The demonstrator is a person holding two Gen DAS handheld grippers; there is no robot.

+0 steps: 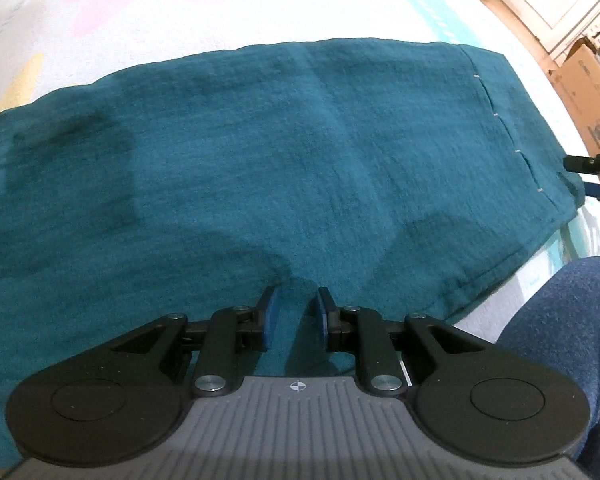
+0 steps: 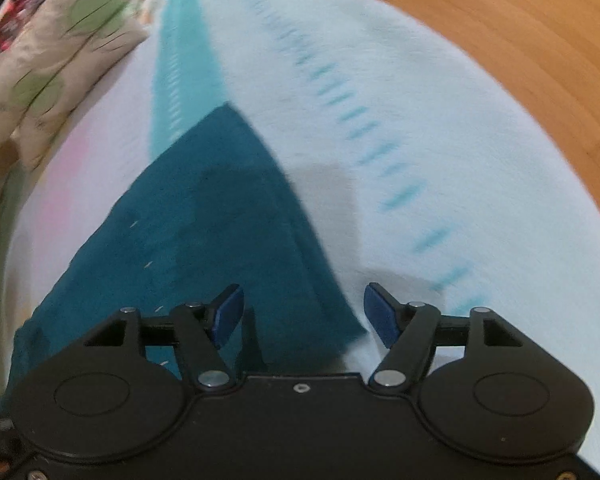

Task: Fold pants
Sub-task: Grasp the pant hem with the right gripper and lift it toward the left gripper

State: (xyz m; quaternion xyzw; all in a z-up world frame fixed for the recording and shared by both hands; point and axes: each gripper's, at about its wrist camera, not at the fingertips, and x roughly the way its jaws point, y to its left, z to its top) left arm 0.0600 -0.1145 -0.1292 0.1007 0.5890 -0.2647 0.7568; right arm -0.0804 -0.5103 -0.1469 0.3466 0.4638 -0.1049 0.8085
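Observation:
Teal pants lie spread across a white padded cover, with a seam of small white stitches near their right end. My left gripper points down at their near edge. Its blue pads pinch a raised ridge of the cloth, and creases run toward the fingertips. In the right wrist view the pants taper to a corner, the picture somewhat blurred. My right gripper stands open over their right edge. One pad is above the teal cloth, the other above the white cover, and neither presses on anything.
The cover has teal, pink and yellow markings. A wooden floor lies beyond its edge. Patterned cushions sit at the far left. Cardboard boxes stand off to the right. A person's blue-clad leg is close by at the lower right.

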